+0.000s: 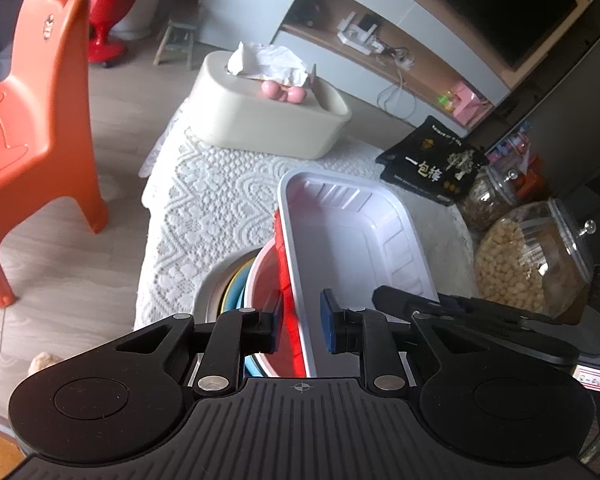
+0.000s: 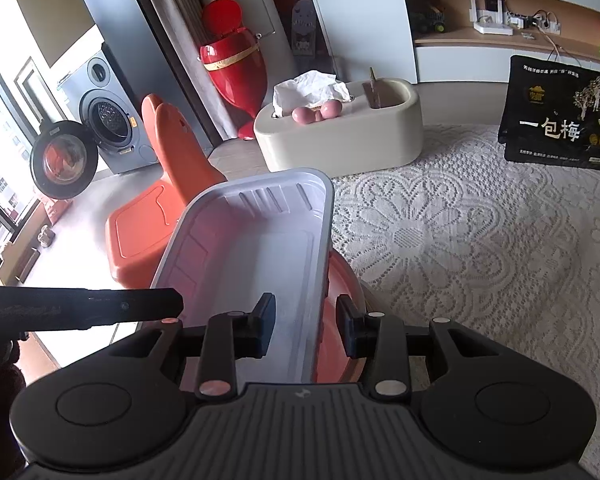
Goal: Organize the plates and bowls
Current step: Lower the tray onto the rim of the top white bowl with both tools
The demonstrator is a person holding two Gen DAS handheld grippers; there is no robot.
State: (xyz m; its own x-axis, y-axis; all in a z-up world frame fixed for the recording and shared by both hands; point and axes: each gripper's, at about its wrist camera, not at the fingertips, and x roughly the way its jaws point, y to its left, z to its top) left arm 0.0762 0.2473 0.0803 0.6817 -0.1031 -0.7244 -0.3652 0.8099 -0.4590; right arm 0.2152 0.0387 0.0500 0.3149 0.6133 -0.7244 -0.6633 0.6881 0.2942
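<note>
White tray (image 1: 352,232), lifted and tilted above the stacked bowls (image 1: 256,280) in the lower middle of both views. Pinched by the left gripper (image 1: 300,316) across one long wall, with red outside and white rim between narrowly set pads. Pinched likewise by the right gripper (image 2: 306,320) on the opposite long wall, between almost closed jaws. Gripped from two sides probably to steady so broad and thin a shape, and to level it before setting it on the stack or beside it.

Crowded close at hand: bowls just under the tray and near the table edge (image 1: 144,240) at centre left of the left view, with only floor and the orange chair (image 1: 32,120) beyond. Hemmed at right of that view by glass jars (image 1: 532,264). Offered plenty of bare lace cloth (image 2: 460,240) across the right half of the right view. Bounded further back by the tissue box (image 1: 268,120) and, upper right, the black snack bag (image 2: 560,120).
</note>
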